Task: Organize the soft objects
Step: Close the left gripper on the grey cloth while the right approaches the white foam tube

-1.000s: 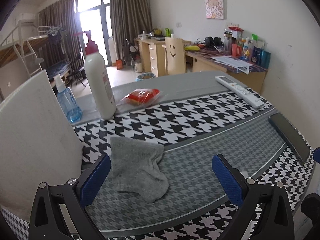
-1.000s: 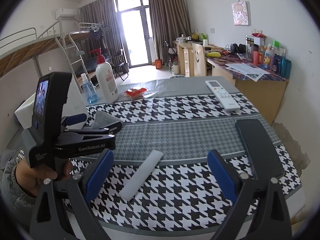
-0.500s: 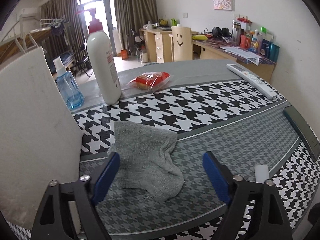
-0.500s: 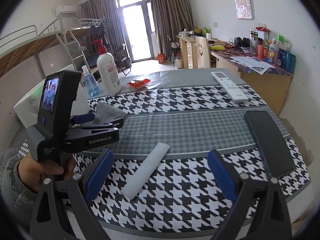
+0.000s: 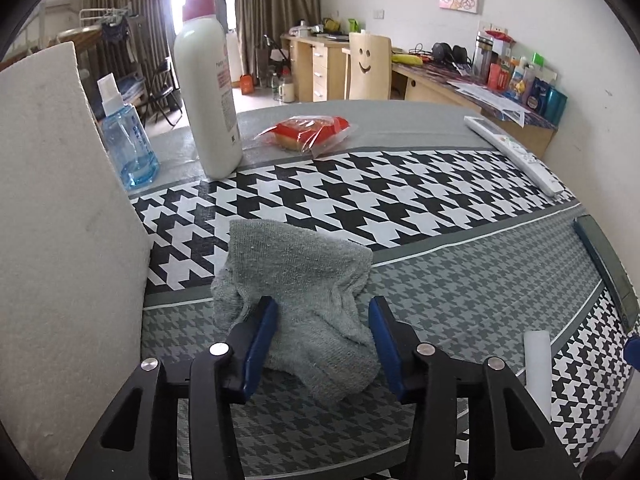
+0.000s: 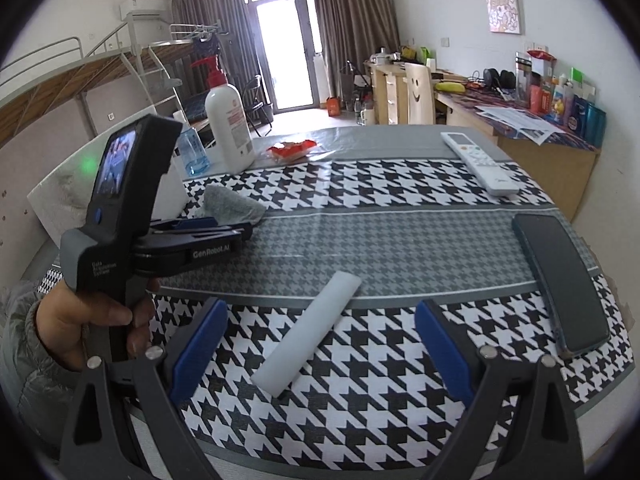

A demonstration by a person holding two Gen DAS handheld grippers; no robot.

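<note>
A grey sock lies crumpled on the houndstooth tablecloth. My left gripper is down around its near part, jaws partly closed with a pad on each side of the bunched cloth. The sock and left gripper also show in the right wrist view. A white foam strip lies between the open jaws of my right gripper, which hovers over the near table edge. A white foam box stands at the left.
A white pump bottle, a blue spray bottle and a red snack packet stand at the back. A remote and a dark phone lie on the right. The table edge is near.
My left gripper has moved forward and down onto the sock and its jaws have narrowed around it, bunching the cloth. The right gripper has barely moved.
</note>
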